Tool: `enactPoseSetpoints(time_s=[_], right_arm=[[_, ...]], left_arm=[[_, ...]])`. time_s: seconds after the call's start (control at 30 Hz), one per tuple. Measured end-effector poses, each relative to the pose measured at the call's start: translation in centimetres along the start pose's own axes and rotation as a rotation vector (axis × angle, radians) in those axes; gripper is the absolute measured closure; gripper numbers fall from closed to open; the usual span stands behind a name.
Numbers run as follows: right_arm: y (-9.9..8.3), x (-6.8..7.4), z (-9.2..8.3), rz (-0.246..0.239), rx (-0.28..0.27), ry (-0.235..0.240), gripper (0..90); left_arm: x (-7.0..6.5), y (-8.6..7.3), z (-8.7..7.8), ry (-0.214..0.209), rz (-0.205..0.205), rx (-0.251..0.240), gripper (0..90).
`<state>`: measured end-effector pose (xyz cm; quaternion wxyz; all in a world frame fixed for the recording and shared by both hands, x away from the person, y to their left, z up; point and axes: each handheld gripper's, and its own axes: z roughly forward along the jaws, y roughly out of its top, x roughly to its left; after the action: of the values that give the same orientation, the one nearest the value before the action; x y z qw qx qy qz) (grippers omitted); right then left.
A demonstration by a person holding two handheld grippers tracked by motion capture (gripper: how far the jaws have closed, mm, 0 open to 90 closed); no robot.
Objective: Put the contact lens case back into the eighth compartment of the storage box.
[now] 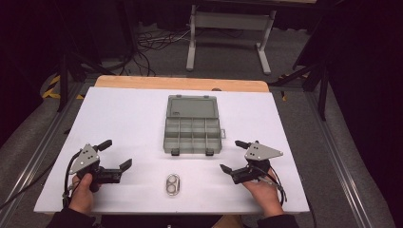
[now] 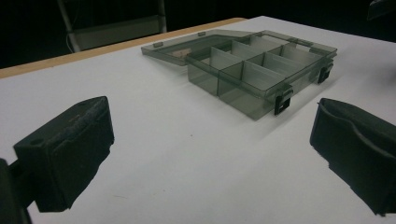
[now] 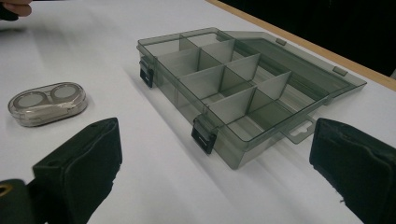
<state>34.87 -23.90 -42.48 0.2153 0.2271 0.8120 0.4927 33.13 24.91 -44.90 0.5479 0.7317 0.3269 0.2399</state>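
Observation:
A smoky grey plastic organizer box [image 1: 193, 135] lies open mid-table, lid [image 1: 192, 106] folded flat behind it, its compartments [image 3: 219, 79] bare. Its black latches [image 2: 283, 100] face the near edge. A small clear twin-well case [image 1: 174, 184] sits in front of the box, also seen in the right gripper view [image 3: 47, 103]. My left gripper [image 1: 115, 153] rests at the near left, jaws wide apart, nothing between them; the box [image 2: 261, 70] lies ahead to its right. My right gripper [image 1: 233, 155] rests at the near right, open and holding nothing.
The white tabletop [image 1: 128, 118] ends in a wooden strip [image 1: 180, 84] at the far edge. Beyond stand a white table frame [image 1: 228, 28] and floor cables [image 1: 157, 40]. Metal rails [image 1: 342, 161] run along both sides of the table.

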Motion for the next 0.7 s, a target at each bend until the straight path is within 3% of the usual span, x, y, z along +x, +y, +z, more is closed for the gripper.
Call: enactPoseSetpoints(time_s=[0.7], right_arm=[[2.9, 2.2, 4.1, -0.108, 0.077, 0.112, 2.8]], left_arm=[[0.0, 0.1, -0.1, -0.001, 0.001, -0.003, 0.5]])
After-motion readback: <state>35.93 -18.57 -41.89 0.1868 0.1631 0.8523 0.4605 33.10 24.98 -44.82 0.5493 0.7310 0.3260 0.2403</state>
